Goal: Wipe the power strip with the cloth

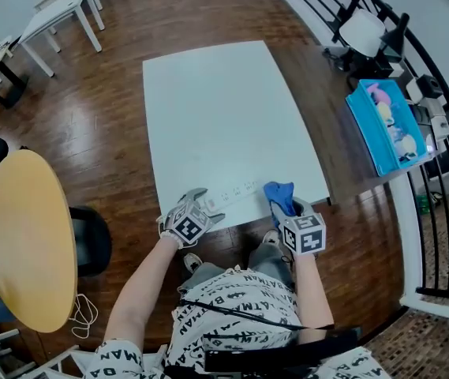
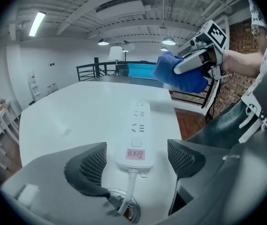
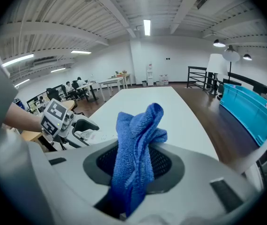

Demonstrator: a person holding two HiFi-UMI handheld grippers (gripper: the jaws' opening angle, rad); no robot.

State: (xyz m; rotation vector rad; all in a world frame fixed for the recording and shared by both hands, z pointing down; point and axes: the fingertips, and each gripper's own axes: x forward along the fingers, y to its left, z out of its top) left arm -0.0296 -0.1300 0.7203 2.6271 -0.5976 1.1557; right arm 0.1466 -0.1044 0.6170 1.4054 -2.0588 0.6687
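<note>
Power strip [image 2: 138,125] lies near the front edge of the white table [image 1: 216,109]. Its cord end sits between the jaws of the left gripper [image 2: 137,162], which are spread wide with a gap on either side and do not press on it. The right gripper [image 3: 138,165] is clamped on the bunched blue cloth [image 3: 135,139] and holds it in the air by the strip's far end. Wiping looks not yet begun. The next move is probably to pinch the strip steady, then lower the cloth onto its top face.
</note>
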